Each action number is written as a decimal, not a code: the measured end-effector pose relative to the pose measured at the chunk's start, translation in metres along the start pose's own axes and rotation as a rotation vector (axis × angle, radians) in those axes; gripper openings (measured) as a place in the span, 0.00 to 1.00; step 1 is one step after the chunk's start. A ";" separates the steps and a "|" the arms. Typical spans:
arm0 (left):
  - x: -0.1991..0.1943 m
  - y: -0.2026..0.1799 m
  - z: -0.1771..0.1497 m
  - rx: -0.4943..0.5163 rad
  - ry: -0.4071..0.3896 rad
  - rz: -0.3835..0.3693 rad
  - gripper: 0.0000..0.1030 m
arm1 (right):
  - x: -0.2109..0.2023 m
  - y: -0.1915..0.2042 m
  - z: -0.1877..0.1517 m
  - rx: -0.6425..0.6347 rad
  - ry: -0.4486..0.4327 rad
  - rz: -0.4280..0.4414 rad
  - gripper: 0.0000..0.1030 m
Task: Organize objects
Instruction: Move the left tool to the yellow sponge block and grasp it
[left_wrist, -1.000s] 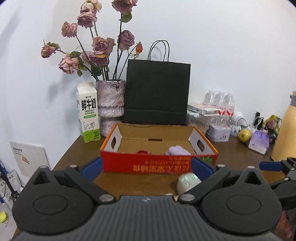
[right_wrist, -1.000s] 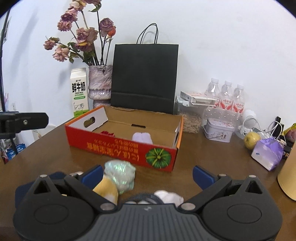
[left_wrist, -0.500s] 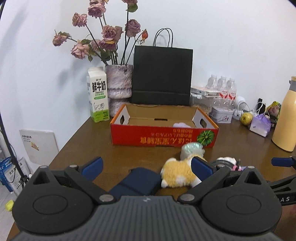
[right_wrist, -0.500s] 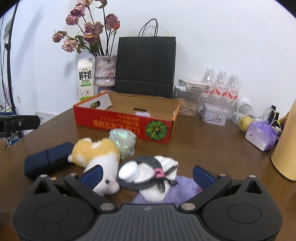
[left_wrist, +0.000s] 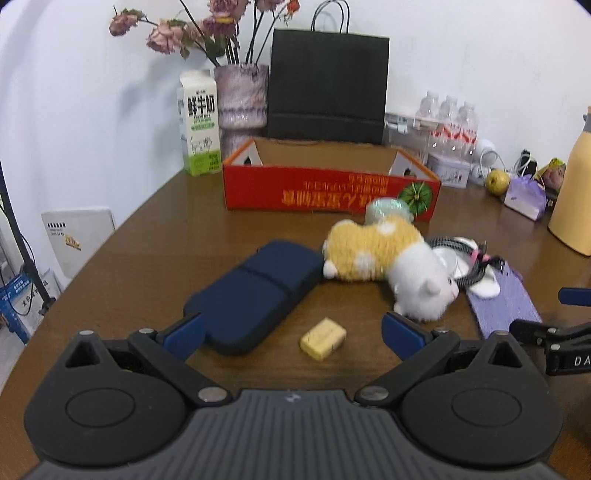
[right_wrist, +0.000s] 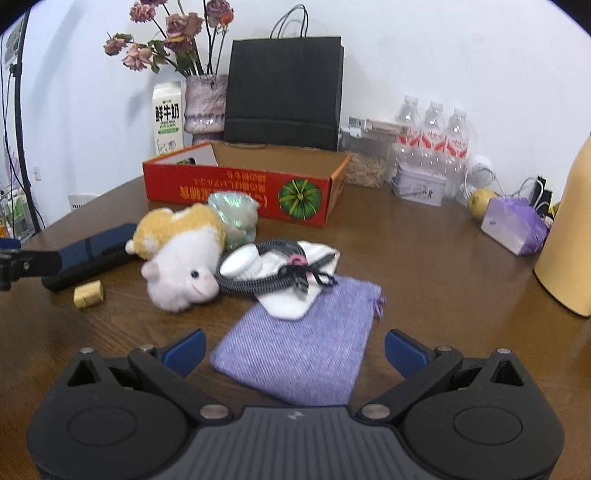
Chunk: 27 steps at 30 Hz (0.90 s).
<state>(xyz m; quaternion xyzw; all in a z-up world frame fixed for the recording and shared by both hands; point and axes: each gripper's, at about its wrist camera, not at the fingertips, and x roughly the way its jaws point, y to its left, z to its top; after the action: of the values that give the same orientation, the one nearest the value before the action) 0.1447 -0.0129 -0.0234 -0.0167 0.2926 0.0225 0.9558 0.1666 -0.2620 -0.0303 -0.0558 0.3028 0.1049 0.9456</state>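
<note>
Your red box (left_wrist: 330, 190) sits open-topped mid-bench, its contents hidden from both views. On the brown bench (left_wrist: 155, 236) before it, left to right: navy case (left_wrist: 258, 291), yellow block (left_wrist: 323, 338), plush toy (left_wrist: 388, 258), coiled cable (right_wrist: 266, 273), purple pouch (right_wrist: 299, 354). Your left gripper (left_wrist: 291, 328) and right gripper (right_wrist: 293, 349) both hold jaws wide apart, empty. Only your right view shows the pouch whole.
</note>
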 end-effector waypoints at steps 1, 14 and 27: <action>0.001 -0.001 -0.002 0.002 0.005 -0.001 1.00 | 0.001 -0.001 -0.002 0.003 0.004 0.002 1.00; 0.023 -0.019 -0.014 -0.013 0.034 0.026 0.99 | 0.015 -0.007 -0.004 0.033 0.016 0.024 1.00; 0.049 -0.029 -0.011 -0.039 0.045 0.058 0.35 | 0.027 -0.002 -0.004 0.039 0.004 0.021 1.00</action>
<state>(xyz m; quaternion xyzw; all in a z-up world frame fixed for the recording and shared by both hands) 0.1806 -0.0412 -0.0590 -0.0271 0.3138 0.0555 0.9475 0.1861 -0.2600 -0.0487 -0.0345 0.3075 0.1089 0.9447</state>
